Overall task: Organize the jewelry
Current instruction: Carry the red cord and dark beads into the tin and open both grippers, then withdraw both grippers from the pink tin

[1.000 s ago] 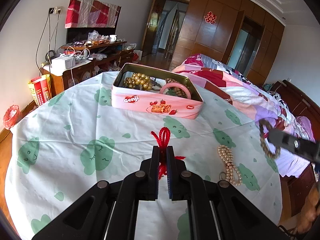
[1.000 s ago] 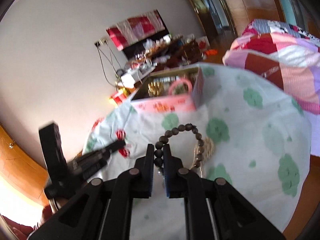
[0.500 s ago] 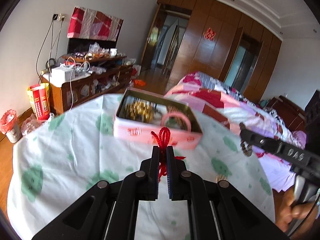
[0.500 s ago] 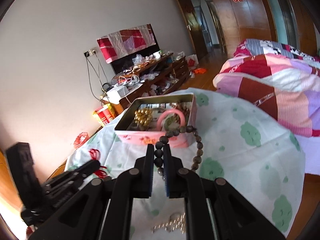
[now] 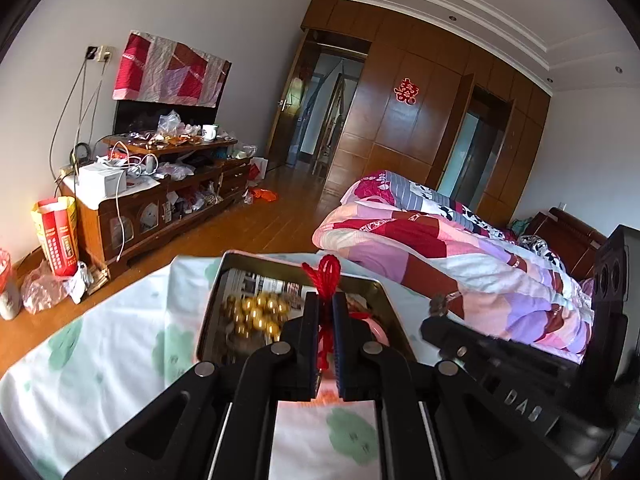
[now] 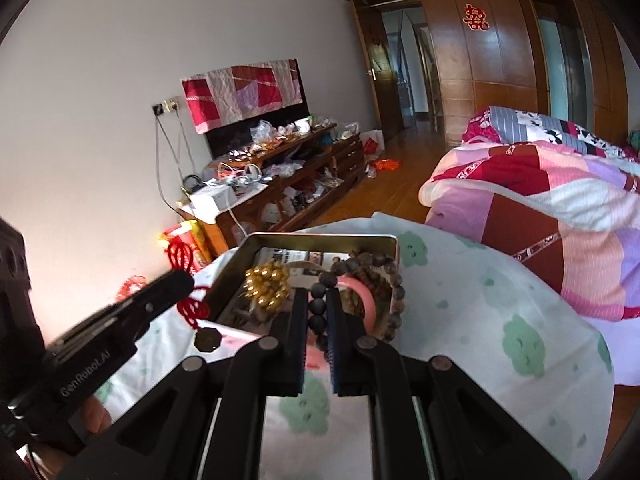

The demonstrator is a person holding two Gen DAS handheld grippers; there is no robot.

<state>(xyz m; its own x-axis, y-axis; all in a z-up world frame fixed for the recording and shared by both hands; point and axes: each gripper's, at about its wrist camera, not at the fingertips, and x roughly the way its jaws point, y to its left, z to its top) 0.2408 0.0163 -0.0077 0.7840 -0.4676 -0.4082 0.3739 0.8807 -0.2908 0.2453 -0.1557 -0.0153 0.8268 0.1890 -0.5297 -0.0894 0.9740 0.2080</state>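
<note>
**Inspector:** Jewelry was held in both claws at the moment examined. The left gripper [image 5: 327,320] had its jaws pressed onto a red knotted cord [image 5: 326,276], the loop standing above the fingertips. In the right wrist view that same cord [image 6: 192,308] trailed below the claw, with a dark octagonal pendant [image 6: 208,339] hanging at its end, near the front left corner of the tin.

**Clerk:** And the right side?

**Inspector:** The right gripper [image 6: 318,312] was pinching a dark bead bracelet [image 6: 394,300], whose strand looped out to the right of the fingers. Both claws hung over or just in front of the pink tin [image 6: 394,242], which stood on the cloud-patterned tablecloth [image 6: 500,320].

**Clerk:** Contents of the tin?

**Inspector:** Gold beads [image 6: 270,286], a pink bangle [image 6: 366,298] and further brown beads [image 6: 370,260] lay inside, over printed paper. Motion blur obscured finer detail in the left wrist view.

**Clerk:** Stage of work?

**Inspector:** In my judgement, the carrying step was near complete and depositing was in hand. The next move would call for each claw to be lowered within the tin's rim and then spread, so that cord and pendant fall inside together. The dangling pendant could catch on the front wall or land outside.
</note>
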